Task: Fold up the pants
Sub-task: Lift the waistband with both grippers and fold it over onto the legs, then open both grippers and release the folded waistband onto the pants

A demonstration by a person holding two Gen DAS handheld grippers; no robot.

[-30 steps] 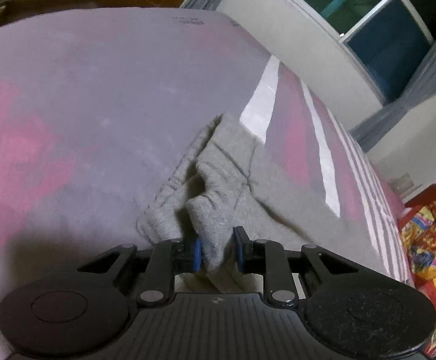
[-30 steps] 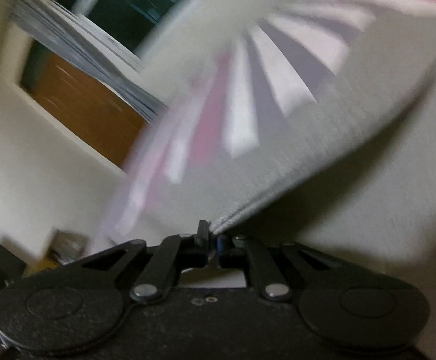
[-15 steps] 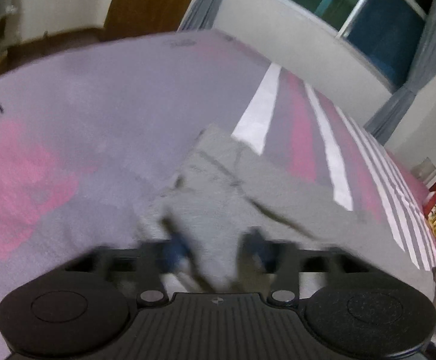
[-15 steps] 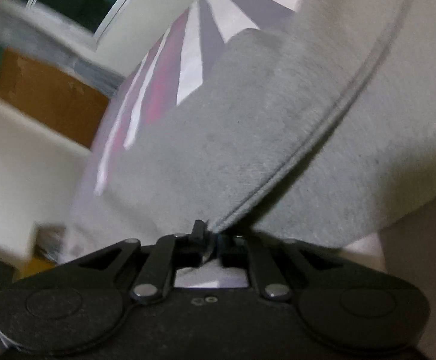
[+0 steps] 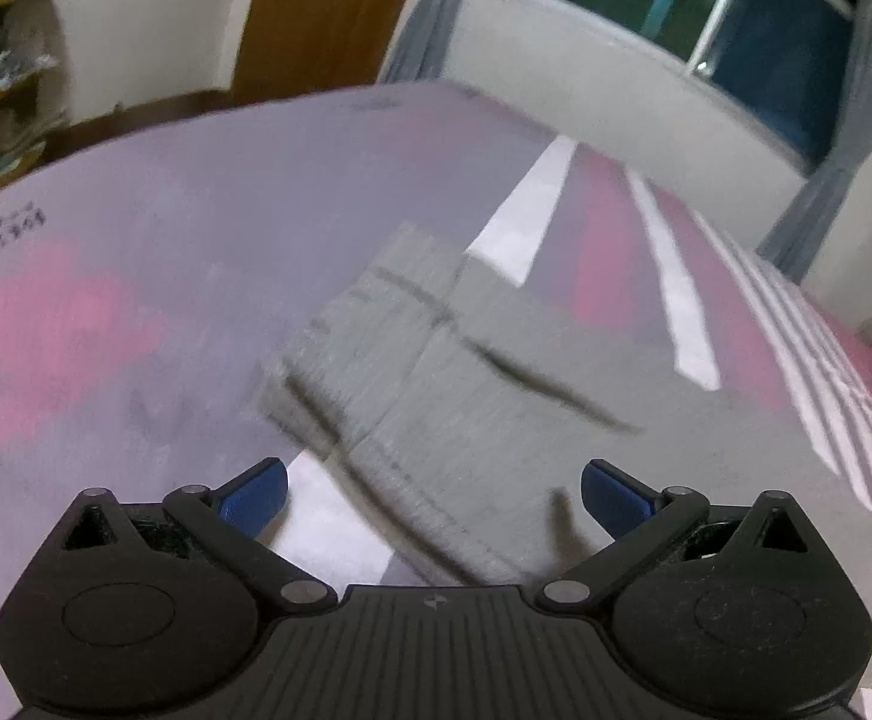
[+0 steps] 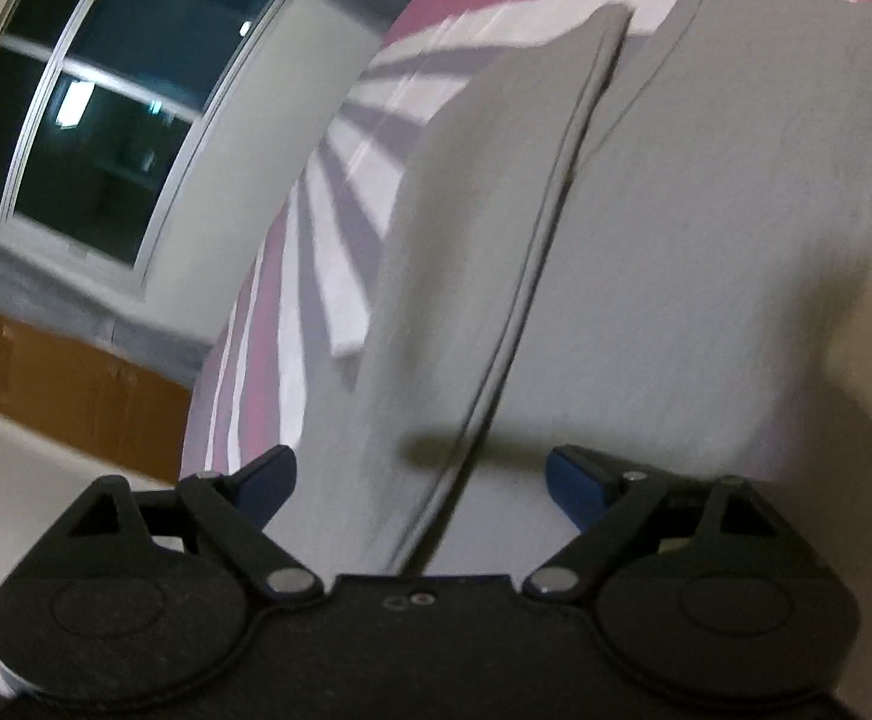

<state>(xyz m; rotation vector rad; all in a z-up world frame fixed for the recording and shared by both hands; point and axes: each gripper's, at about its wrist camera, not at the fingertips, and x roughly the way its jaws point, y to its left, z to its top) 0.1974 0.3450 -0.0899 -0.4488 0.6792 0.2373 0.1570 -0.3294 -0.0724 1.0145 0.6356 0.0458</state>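
The gray pants lie long-ways ahead of both grippers on the bed, jaws spread wide, holding nothing

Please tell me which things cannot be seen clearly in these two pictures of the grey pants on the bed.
- Left wrist view: the grey fabric pants are motion-blurred, so their layers cannot be counted; the open left gripper covers their near edge.
- Right wrist view: the open right gripper hides where the seam ends; the picture's edge cuts the pants off.
- The small print on the pink-and-lilac bedsheet is unreadable.

Grey pants, pink-striped lilac bedsheet
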